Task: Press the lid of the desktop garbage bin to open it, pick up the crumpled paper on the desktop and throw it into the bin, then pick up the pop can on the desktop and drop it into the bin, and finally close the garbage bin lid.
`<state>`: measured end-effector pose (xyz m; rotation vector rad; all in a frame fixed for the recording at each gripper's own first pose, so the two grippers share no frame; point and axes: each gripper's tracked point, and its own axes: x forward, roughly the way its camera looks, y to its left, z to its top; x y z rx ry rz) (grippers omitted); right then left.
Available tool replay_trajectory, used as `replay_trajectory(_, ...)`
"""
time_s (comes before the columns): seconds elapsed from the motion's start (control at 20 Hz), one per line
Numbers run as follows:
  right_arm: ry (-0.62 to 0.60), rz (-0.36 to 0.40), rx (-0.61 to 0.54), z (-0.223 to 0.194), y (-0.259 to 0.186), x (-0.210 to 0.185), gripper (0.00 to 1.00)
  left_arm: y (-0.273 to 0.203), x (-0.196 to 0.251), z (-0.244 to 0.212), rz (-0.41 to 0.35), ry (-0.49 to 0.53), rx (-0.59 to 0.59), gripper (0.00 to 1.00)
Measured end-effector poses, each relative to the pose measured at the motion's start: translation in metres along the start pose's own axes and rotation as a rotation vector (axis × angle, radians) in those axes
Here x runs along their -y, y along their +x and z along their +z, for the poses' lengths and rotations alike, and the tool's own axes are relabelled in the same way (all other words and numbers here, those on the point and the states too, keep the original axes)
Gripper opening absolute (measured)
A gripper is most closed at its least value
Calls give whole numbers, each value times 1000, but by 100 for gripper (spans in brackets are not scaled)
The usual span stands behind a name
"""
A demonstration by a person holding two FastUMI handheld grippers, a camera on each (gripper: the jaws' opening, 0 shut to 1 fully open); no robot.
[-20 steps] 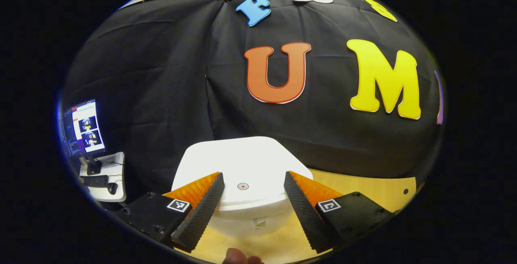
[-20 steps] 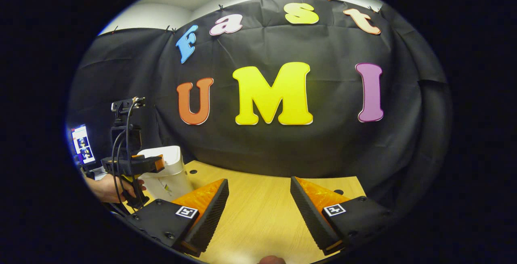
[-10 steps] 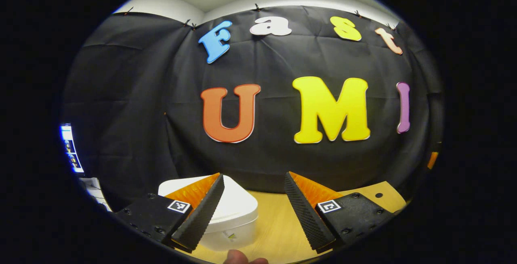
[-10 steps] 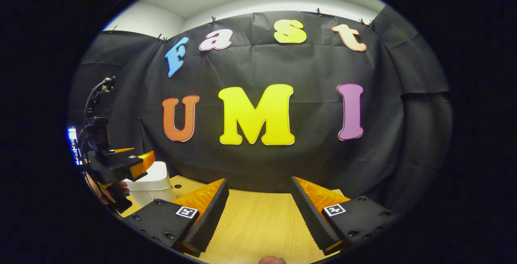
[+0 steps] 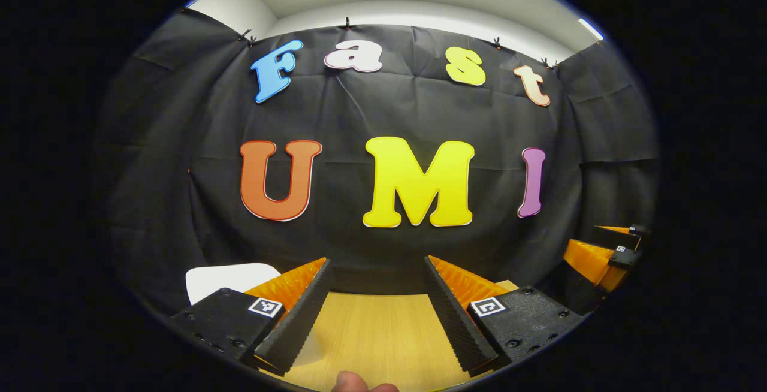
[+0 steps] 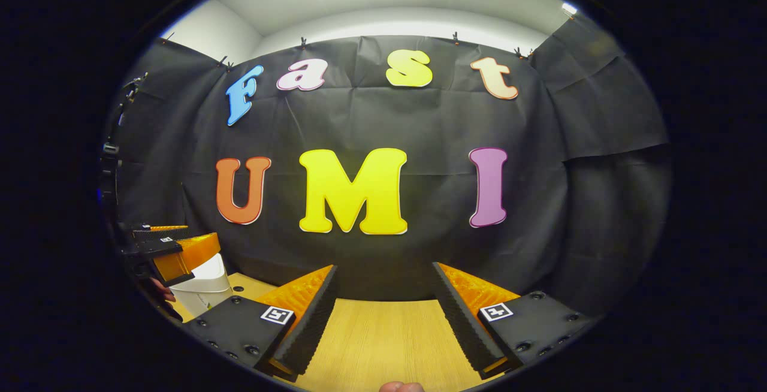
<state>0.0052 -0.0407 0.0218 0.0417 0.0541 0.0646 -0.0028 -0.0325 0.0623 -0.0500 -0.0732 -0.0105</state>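
Both claws, left gripper (image 5: 376, 311) and right gripper (image 6: 383, 317), gape wide and empty over the table (image 6: 383, 338), the bin (image 6: 207, 287) at nine o'clock, its label unreadable

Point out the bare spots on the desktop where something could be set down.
Bare wood lies between the left gripper fingers, up to the black cloth wall, and likewise ahead of the right gripper. It is crowded at the left end, where the white bin stands by that gripper.
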Motion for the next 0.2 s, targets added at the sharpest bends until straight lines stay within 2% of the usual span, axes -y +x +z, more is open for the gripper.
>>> replay_trajectory(0.05,-5,-14,9,2,-2,1,92,-3,2,2,-4,-1,6,98)
replay_trajectory(0.2,-11,-26,24,5,-4,-4,96,-6,5,8,-25,12,24,98)
